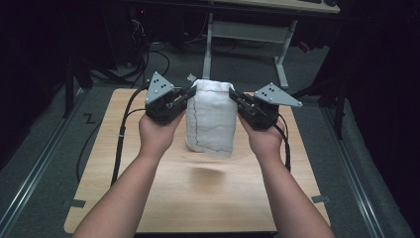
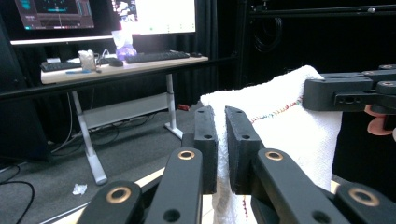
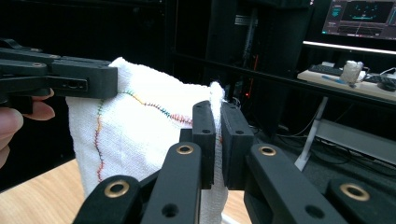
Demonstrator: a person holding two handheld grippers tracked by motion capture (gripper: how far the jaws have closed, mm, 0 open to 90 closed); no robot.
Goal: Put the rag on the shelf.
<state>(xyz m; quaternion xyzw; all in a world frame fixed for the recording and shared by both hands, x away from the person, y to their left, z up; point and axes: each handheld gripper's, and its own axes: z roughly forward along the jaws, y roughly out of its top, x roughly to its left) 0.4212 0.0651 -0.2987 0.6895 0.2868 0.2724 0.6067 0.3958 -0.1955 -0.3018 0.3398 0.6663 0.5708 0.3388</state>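
Holding a white towel [image 1: 210, 116] up off the counter [image 1: 198, 198] with both claws. My left claw [image 1: 189, 94] is pinching the towel's top left corner; in the left claw view the black pads [image 2: 205, 144] sit pressed nearly together with the cloth edge caught between them. My right claw [image 1: 234, 96] is pinching the top right corner the same way, and in the right claw view the cloth rim pokes up between the pads [image 3: 204, 140].

The towel hangs between the two claws over the far half of the counter, about midway between its left and right edges. Its lower hem is clear of the wood, with a soft shadow [image 1: 205, 173] on the surface just below, nearer the close edge. The top rim looks bunched and rounded, so the cloth hangs as a folded or doubled panel. A thin line of coloured stitching [image 3: 154, 108] runs along the top and down one side.

Both hands grip the claw bodies from underneath; a grey three-cornered plate [image 1: 159, 87] tops each claw. Black cables [image 1: 121, 134] trail down toward the counter's left edge. Behind the counter stands a desk [image 2: 116, 70] with monitors and a keyboard.
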